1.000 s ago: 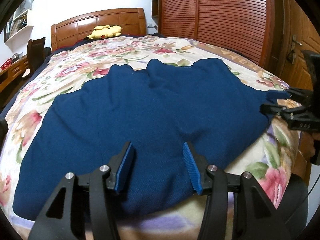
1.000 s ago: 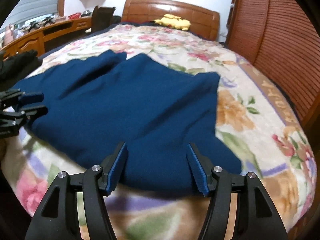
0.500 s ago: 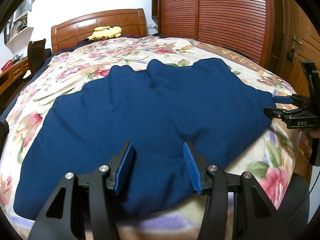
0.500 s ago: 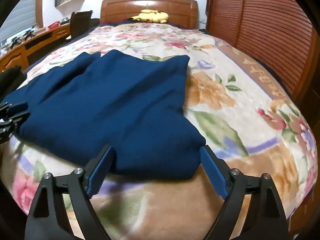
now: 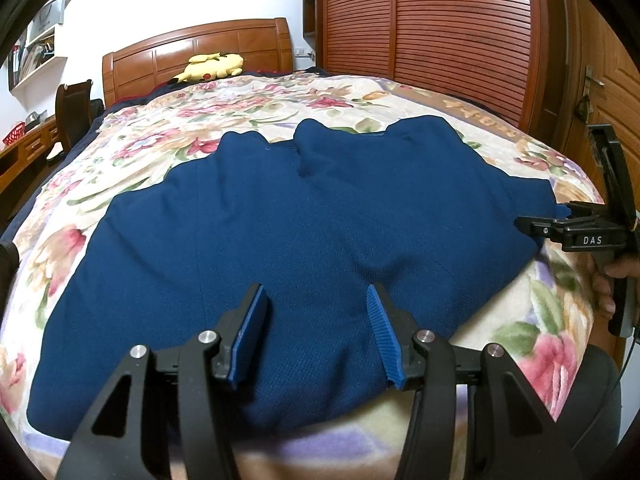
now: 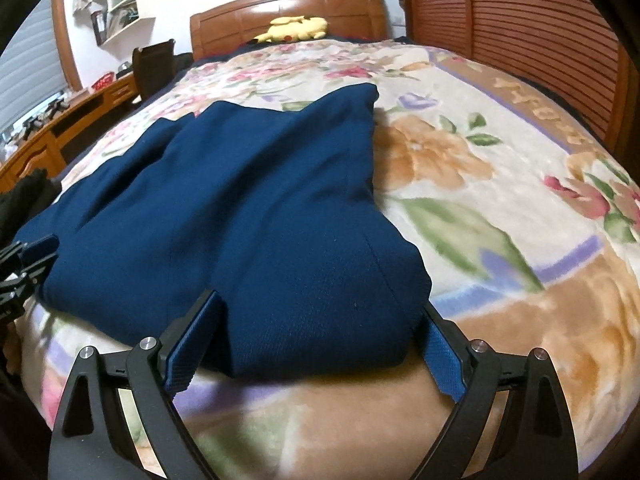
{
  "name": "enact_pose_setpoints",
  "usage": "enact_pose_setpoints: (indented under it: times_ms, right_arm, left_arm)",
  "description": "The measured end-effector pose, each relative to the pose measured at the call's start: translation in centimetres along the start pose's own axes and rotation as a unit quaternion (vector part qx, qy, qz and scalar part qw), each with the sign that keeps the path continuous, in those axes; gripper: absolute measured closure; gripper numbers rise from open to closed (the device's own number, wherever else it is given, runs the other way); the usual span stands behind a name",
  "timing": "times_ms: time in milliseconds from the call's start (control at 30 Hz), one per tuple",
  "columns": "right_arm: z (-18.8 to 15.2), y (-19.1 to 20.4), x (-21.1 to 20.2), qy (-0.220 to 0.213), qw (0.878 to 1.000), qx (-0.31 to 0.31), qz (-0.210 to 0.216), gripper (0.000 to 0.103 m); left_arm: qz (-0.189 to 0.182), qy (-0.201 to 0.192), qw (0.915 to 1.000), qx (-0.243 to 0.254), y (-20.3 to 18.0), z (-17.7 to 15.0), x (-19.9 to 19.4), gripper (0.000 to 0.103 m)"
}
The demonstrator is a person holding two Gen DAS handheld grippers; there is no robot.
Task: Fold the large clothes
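Right wrist view: my right gripper [image 6: 320,344] gapes wide around the blue garment's [image 6: 248,208] corner at the bed's [image 6: 500,200] near edge, gripping nothing; left gripper [image 5: 316,336] half-open, empty. Risk: pinching blanket [image 6: 460,152] too.

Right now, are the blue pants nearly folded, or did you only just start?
Only just started. Done: the blue pants lie spread flat on the flowery blanket, both legs side by side. In hand: nothing gripped; the right gripper is open around the waist corner, and the left gripper hovers open over the waist. Left: every fold, since no part is doubled over.
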State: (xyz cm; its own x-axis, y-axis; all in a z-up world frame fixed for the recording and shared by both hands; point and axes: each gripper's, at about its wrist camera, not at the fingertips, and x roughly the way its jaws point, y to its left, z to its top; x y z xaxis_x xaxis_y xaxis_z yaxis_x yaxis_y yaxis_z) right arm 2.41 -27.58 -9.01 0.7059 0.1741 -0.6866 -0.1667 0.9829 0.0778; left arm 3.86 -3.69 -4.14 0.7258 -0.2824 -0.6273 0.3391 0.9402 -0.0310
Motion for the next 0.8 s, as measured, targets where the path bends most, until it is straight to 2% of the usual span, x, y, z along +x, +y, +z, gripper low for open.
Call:
enact_pose_setpoints:
  times_ms: [200, 367, 467, 533, 633, 700, 800]
  right_arm:
    - [0.0, 0.4, 0.2, 0.000, 1.000, -0.009, 0.011, 0.022]
    - [-0.2, 0.5, 0.2, -0.003, 1.000, -0.013, 0.013, 0.024]
    - [-0.2, 0.6, 0.2, -0.003, 1.000, -0.014, 0.015, 0.027]
    - [-0.2, 0.6, 0.1, -0.002, 1.000, -0.014, 0.023, 0.034]
    - [0.0, 0.6, -0.3, -0.003, 0.999, -0.014, 0.031, 0.051]
    - [0.2, 0.5, -0.8, -0.006, 0.999, -0.014, 0.044, 0.067]
    - [0.9, 1.0, -1.6, -0.014, 0.998, -0.025, 0.049, 0.074]
  left_arm:
    - [-0.003, -0.012, 0.9999, 0.001, 0.1, 0.3, -0.8, 0.051]
    - [-0.047, -0.028, 0.9985, -0.001, -0.2, 0.7, -2.2, 0.051]
    - [-0.052, -0.020, 0.9984, 0.010, -0.9, 0.5, -1.9, 0.051]
    - [-0.042, -0.015, 0.9988, 0.019, -1.3, 0.4, -1.4, 0.051]
    - [-0.041, -0.010, 0.9990, 0.016, -1.2, 0.3, -0.8, 0.050]
    - [-0.041, -0.005, 0.9991, 0.011, -1.2, 0.3, -0.4, 0.049]
    - [-0.033, 0.002, 0.9994, 0.012, -1.2, 0.2, 0.1, 0.049]
